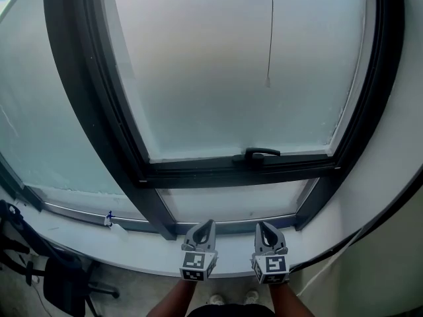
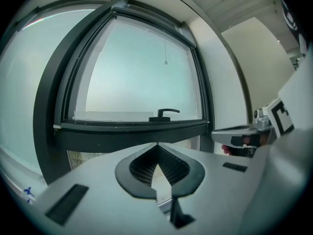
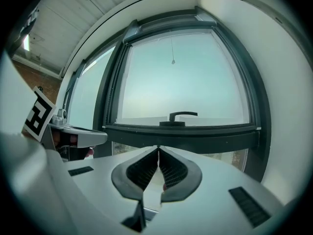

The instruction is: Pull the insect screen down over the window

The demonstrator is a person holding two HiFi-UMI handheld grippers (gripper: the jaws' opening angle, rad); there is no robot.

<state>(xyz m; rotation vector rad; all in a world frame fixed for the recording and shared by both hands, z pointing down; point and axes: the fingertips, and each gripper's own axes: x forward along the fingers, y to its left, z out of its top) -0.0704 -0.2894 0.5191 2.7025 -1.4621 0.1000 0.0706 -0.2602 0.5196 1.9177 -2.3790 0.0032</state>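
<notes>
Head view: the dark grey framed window with pale milky glass fills 12 o'clock, and a thin cord with a small bead hangs before it. The insect screen itself I cannot make out. The grey left gripper and grey right gripper are at 6 o'clock, side by side.

Left gripper view: the jaws are pressed together, with nothing between them.

Right gripper view: the jaws are also pressed together and pinch nothing.

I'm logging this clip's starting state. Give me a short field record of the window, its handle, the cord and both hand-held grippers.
window: dark frame, hazy pane
handle: black lever on the sash's bottom rail, lying level
cord: thin, hangs in front of the pane and ends in a small bead above the handle
left hand-held gripper: jaws together, nothing between them, low over the sill
right hand-held gripper: jaws together, nothing between them, beside the left one
sill: white, below the frame
</notes>
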